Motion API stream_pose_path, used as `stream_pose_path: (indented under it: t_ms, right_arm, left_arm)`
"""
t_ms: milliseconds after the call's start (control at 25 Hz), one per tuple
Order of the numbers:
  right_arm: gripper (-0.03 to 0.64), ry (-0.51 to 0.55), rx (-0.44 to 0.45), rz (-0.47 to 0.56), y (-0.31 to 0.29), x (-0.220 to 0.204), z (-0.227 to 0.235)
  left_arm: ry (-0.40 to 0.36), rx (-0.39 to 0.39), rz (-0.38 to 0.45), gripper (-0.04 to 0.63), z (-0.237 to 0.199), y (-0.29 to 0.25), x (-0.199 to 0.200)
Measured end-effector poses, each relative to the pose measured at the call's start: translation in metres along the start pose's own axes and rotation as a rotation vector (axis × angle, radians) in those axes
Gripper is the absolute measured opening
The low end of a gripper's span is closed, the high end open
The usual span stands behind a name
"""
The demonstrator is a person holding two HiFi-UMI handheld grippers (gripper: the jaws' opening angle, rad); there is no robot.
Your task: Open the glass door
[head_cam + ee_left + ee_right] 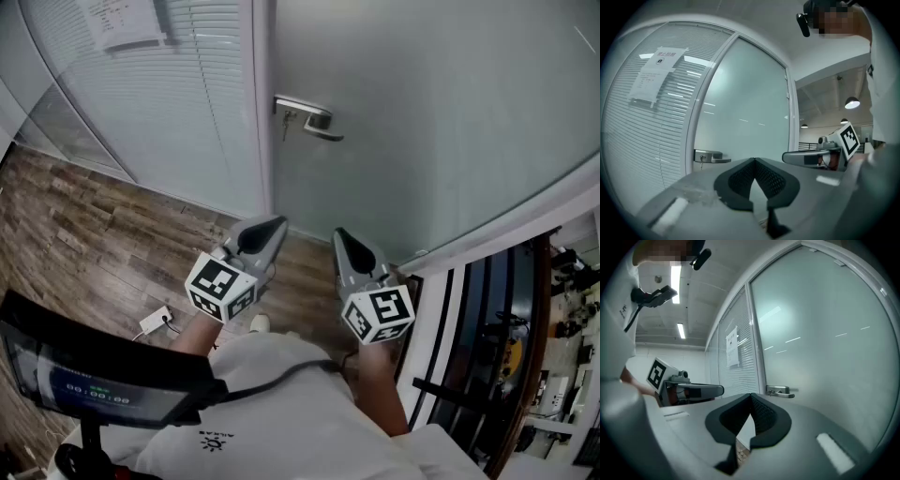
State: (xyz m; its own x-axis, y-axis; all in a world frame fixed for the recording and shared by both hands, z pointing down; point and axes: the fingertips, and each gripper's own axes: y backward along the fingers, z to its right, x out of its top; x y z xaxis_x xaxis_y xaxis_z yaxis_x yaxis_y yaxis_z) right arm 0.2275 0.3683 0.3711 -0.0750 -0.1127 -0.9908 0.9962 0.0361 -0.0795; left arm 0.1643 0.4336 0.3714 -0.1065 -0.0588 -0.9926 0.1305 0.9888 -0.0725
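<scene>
White-shirted person (272, 403) holds two grey grippers level; left gripper (277, 223) and right gripper (342, 234) are both closed, holding nothing. Ahead, well apart, stands the frosted glass door (450, 112), shut, with a silver lever handle (311, 118). Slatted blinds (178, 94) sit to its left, above dark wood-plank floor (84, 225).

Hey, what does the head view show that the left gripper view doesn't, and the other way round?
Only the head view: a white plug with its cable, a dark screen in front of the person, and the left tool seen whole from above. Only the left gripper view: hanging ceiling lamps and the left tool's shut jaws close up. Both: the glass door, its metal handle, the blinds with a paper notice, and the right tool.
</scene>
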Motion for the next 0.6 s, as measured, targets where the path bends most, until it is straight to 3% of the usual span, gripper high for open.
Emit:
stream_pose_path:
  t_ms: [600]
  right_arm:
    - [0.008,-0.018,0.002,-0.01,0.0021,-0.0032,0.0054]
  left_arm:
    - [0.0,0.034,-0.011,0.006,-0.0031,0.0068,-0.0029]
